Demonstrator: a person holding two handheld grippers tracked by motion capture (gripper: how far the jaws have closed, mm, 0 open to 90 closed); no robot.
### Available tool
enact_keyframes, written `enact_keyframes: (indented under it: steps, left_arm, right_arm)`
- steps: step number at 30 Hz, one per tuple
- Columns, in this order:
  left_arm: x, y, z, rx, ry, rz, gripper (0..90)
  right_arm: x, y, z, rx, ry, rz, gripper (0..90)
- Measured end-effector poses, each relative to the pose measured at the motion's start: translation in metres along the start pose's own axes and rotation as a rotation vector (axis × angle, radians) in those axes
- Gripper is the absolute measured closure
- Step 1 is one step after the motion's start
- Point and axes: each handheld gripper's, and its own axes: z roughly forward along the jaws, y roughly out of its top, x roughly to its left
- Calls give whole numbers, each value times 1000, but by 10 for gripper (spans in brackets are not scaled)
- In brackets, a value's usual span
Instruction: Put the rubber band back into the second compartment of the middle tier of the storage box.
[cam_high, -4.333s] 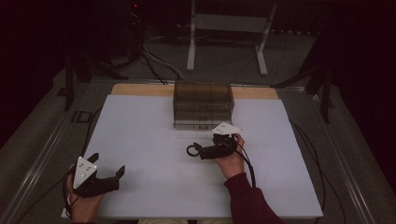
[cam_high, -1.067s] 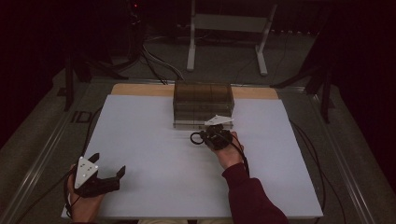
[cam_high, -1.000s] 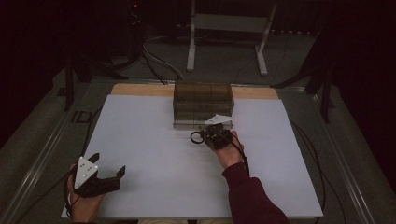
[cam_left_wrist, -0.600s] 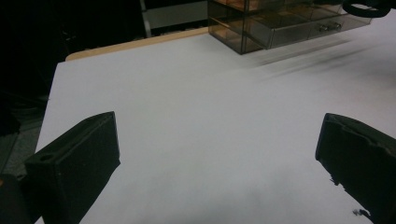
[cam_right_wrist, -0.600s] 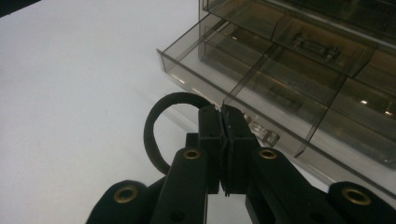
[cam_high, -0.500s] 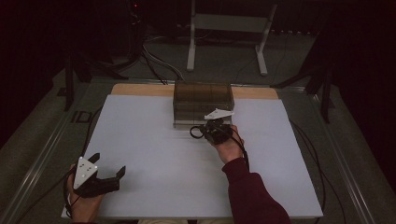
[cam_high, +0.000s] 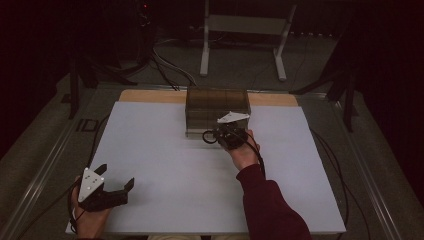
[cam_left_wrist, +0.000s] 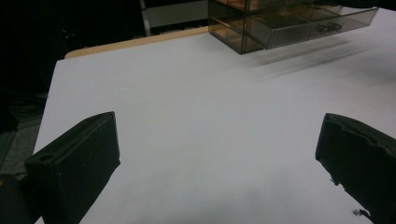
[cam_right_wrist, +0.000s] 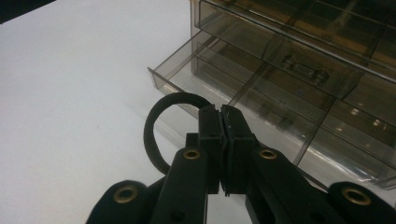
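Right gripper (cam_right_wrist: 219, 122): we saw its jaws pressed together, pinching a black ring (cam_right_wrist: 161, 126) at the centre of the right gripper view.
Black ring: in the high view (cam_high: 209, 136) it sat mid-frame, just in front of the drawer unit.
Drawer unit (cam_high: 210, 107): we found this smoky transparent box at the upper centre of the high view; its bottom drawer (cam_right_wrist: 243, 88) was pulled open.
Left gripper (cam_high: 116, 180): we saw its jaws spread wide at the lower left, over the white table (cam_high: 165, 170).
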Motion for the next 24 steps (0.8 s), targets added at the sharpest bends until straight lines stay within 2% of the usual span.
enact_keyframes:
  steps: [24]
  left_arm:
    - [-1,0,1,2,1,2,4]
  right_arm:
    - [-10,7,7,-14,-18,38,885]
